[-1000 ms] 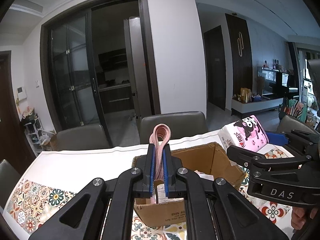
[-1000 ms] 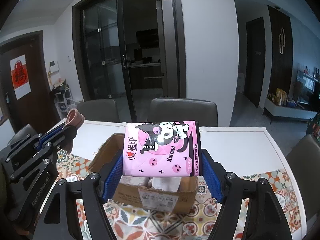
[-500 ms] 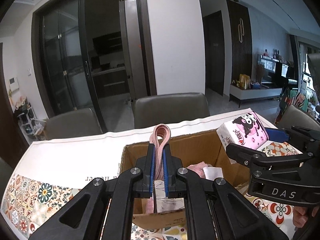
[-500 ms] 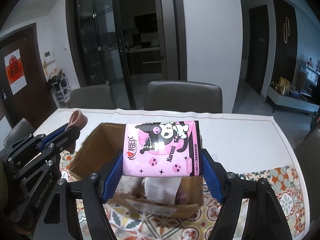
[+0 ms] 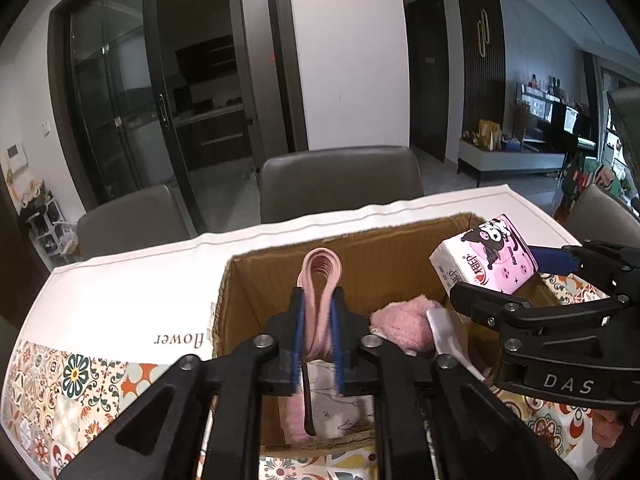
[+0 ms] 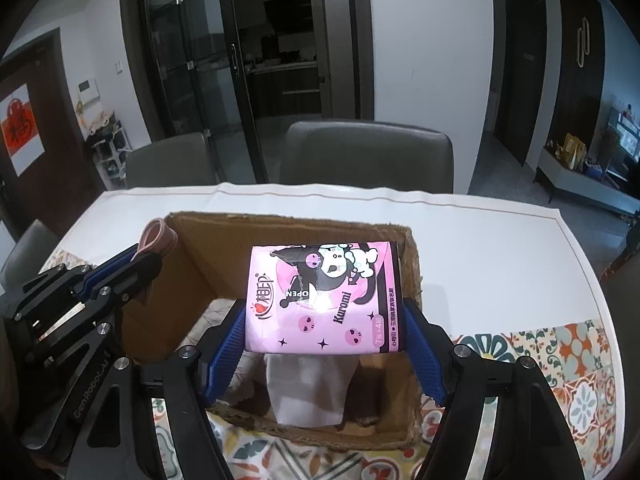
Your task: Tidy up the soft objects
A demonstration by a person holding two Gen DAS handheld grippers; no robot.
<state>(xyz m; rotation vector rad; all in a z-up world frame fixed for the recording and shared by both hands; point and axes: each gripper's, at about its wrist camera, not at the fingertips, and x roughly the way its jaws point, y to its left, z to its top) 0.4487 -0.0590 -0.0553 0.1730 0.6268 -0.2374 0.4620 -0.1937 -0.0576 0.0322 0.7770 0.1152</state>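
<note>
One open cardboard box stands on the table, with two grey chairs behind it. The left gripper holds one folded pink band over the box's left part; its jaws are opening, the band between them. The right gripper is clamped on one pink tissue pack above the box, where one fluffy pink item and one white cloth lie.

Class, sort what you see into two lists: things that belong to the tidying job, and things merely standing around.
Job:
pink tissue pack
folded pink strap
cardboard box
fluffy pink item
white cloth

Standing around:
grey chairs
patterned tablecloth
</note>
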